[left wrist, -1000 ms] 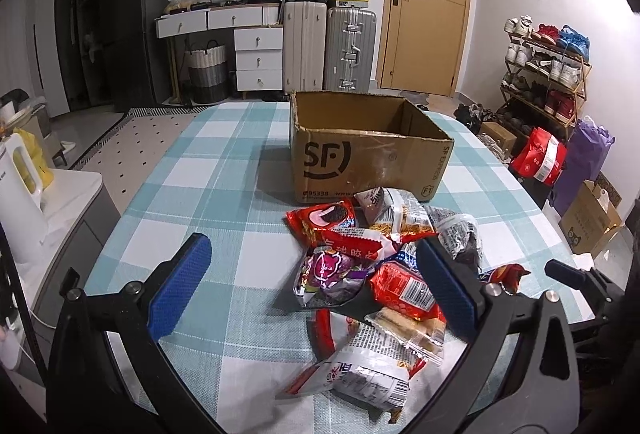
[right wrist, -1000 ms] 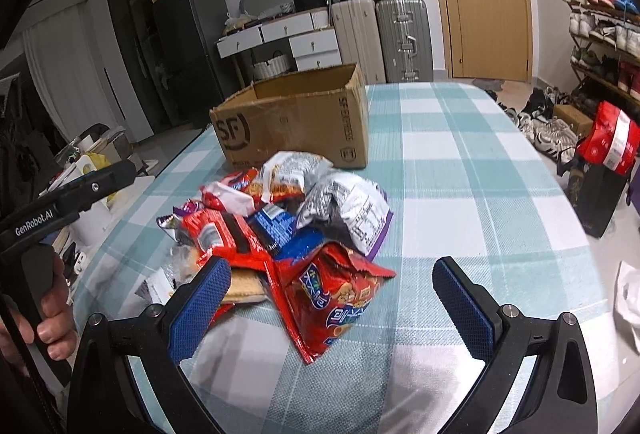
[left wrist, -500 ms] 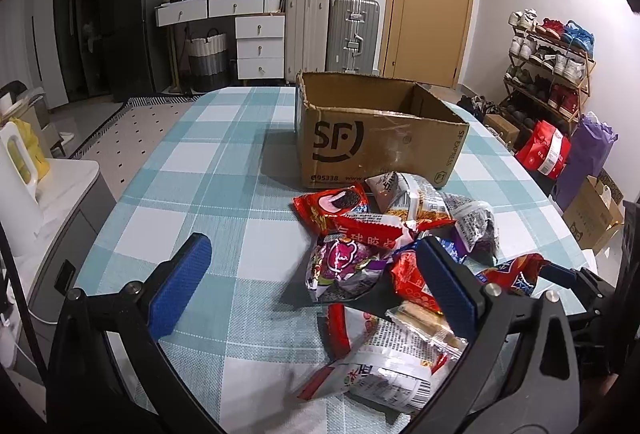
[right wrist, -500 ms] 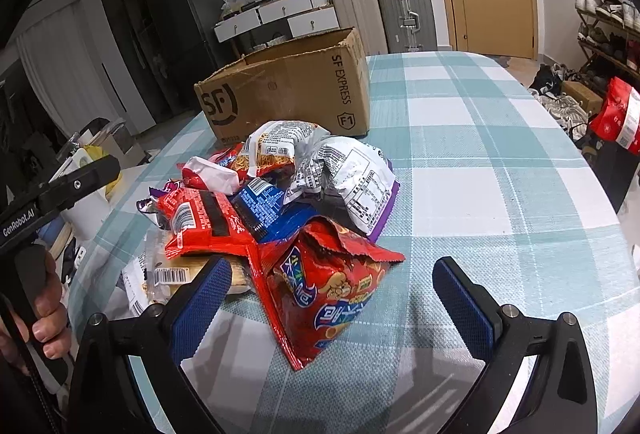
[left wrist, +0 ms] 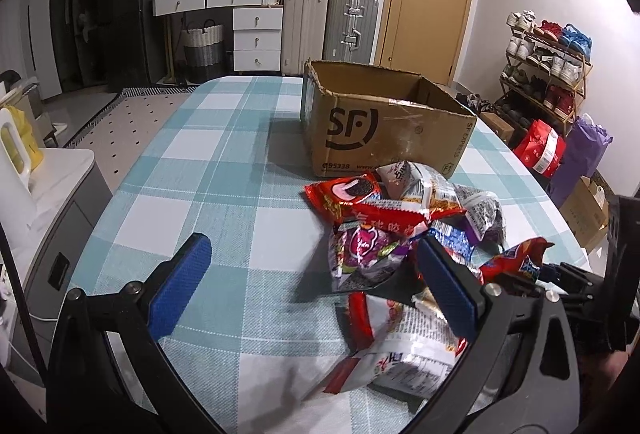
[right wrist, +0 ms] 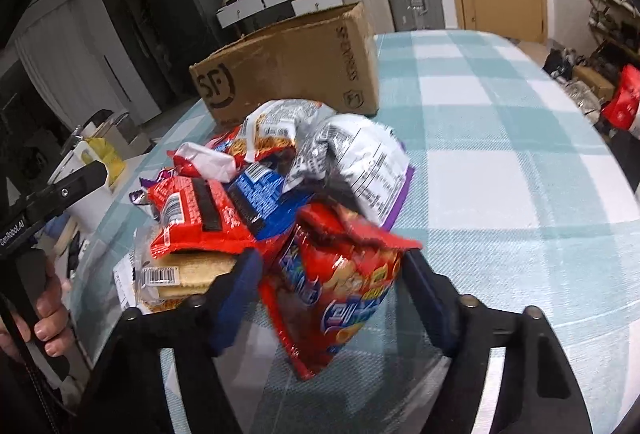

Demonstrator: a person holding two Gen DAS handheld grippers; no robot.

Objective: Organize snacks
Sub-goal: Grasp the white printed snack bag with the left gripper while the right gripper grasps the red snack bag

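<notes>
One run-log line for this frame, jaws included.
right gripper: jaws just closing, pressing red snack bag | left gripper: jaws open, empty | brown cardboard box: behind pile

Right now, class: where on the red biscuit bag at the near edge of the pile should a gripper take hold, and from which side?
Grip the red biscuit bag across its puffed middle, coming from the near side of the pile. Its long sides are bare there, while its torn top lies against other packets. The right gripper, whose jaws have just been closing, already straddles it so; contact looks likely.
</notes>
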